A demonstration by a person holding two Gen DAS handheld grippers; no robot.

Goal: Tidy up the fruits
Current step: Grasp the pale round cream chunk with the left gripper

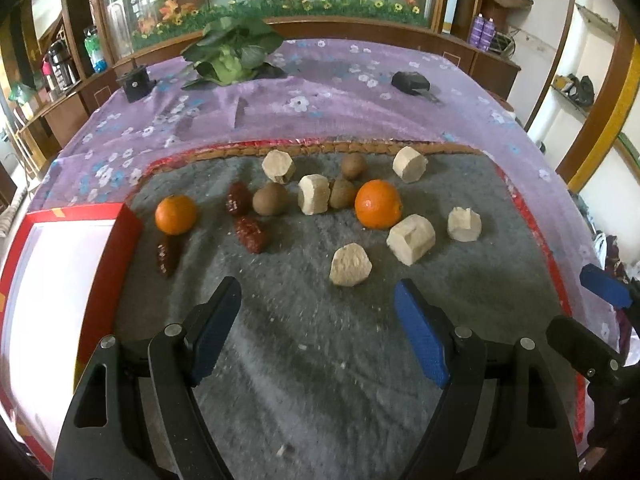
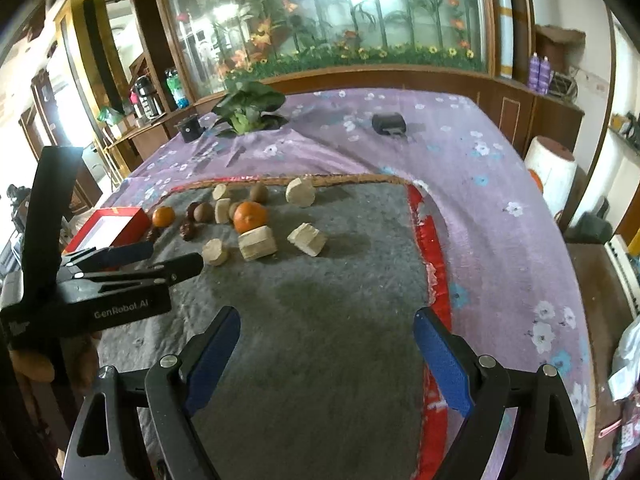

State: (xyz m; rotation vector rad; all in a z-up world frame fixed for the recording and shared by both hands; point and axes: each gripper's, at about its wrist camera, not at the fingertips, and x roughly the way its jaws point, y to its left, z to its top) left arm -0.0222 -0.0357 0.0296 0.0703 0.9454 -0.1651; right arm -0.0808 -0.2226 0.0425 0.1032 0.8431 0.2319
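Across the grey mat [image 1: 304, 320] on the purple-clothed worktop [image 1: 320, 92], the fruit lies scattered in a loose band: two oranges, brown round fruits, dark red dates and several pale cut chunks. A red box [image 1: 68, 248] with a white inside sits at the mat's left edge, at about ten o'clock from the left hand-held gripper [image 1: 318, 300].

Nearest that gripper is a pale chunk [image 1: 351, 265], just past its fingertips at roughly one o'clock, stubby, with no clear long axis. The small orange [image 1: 176, 214] and one date [image 1: 167, 258] lie beside the box, at about eleven o'clock.

Both tools are spread wide and hold nothing. The right hand-held gripper [image 2: 326, 330] hovers over bare mat, with the fruit well off at eleven o'clock, so the left looks nearer both fruit and box. I would expect the left to start, probably on the close chunk or the date.
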